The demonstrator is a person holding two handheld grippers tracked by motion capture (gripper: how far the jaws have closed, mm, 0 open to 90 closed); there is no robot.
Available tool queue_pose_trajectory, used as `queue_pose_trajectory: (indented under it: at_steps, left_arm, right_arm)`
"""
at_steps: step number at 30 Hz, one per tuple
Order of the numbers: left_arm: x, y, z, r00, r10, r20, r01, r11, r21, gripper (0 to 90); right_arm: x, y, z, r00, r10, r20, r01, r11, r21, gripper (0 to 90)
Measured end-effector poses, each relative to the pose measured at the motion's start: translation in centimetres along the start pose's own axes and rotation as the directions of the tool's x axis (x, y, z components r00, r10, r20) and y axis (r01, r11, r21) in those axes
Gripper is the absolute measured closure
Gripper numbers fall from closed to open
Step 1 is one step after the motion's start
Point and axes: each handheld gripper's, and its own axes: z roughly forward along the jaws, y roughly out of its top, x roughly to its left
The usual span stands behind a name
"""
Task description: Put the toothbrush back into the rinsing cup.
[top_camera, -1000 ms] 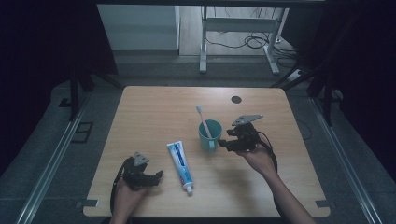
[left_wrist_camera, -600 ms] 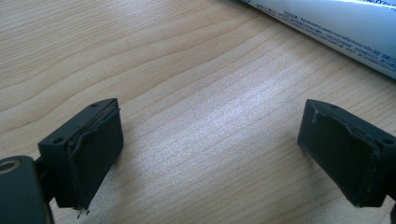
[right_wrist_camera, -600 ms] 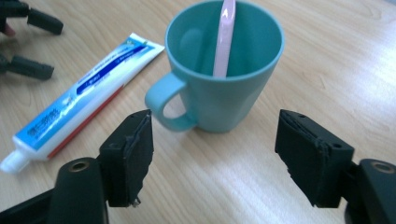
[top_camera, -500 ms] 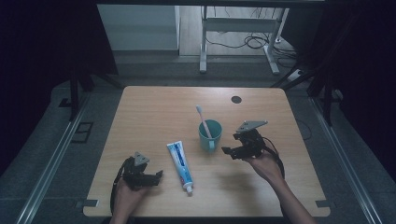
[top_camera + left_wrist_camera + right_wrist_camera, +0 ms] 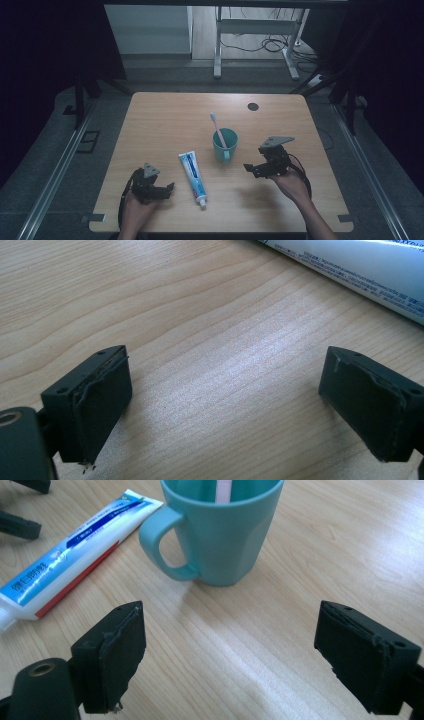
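A teal mug stands upright near the table's middle with a pink toothbrush leaning in it. Left of the mug lies a white and blue toothpaste tube, cap toward the person. My right gripper hovers right of the mug, apart from it. Its jaws have just been opening and nothing is between them. My left gripper rests open on the wood left of the tube, holding nothing.
The wooden table has a black round cap near its far right corner. Beyond the far edge stands a metal desk frame with cables on the floor. Dark rails run along both sides.
My right gripper has drawn back from the mug, toward the person and a little to the right. The toothbrush stays in the mug. The left gripper has kept still.
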Motion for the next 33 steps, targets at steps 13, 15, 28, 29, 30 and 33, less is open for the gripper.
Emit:
queue_pose_trajectory:
  at_steps: [13,15,28,29,30,33]
  left_arm:
    - [0.0,0.0,0.0,1.0000,-0.005,-0.001,0.005,1.0000,-0.001,6.8]
    - [0.0,0.0,0.0,1.0000,-0.005,-0.001,0.005,1.0000,-0.001,6.8]
    - [0.0,0.0,0.0,1.0000,-0.004,-0.002,0.004,1.0000,0.000,6.8]
    - [0.0,0.0,0.0,1.0000,-0.004,-0.002,0.004,1.0000,0.000,6.8]
    - [0.0,0.0,0.0,1.0000,-0.004,-0.001,0.004,1.0000,0.000,6.8]
    - [0.0,0.0,0.0,1.0000,-0.004,-0.002,0.004,1.0000,0.000,6.8]
  right_arm:
    - [0.3,-2.5,0.1,0.9994,-0.027,0.020,0.027,0.999,0.033,0.2]
    - [0.3,-2.9,0.1,0.9994,-0.025,0.023,0.024,0.999,0.041,0.0]
    - [0.3,-5.5,0.0,0.9989,-0.016,0.043,0.014,0.999,0.040,0.0]
    - [0.3,-5.7,-0.1,0.9989,-0.013,0.045,0.011,0.999,0.039,0.0]
    - [0.3,-5.9,-0.1,0.9988,-0.011,0.047,0.009,0.999,0.038,0.0]
    - [0.3,-6.5,-0.1,0.9986,-0.004,0.053,0.002,0.999,0.037,0.0]
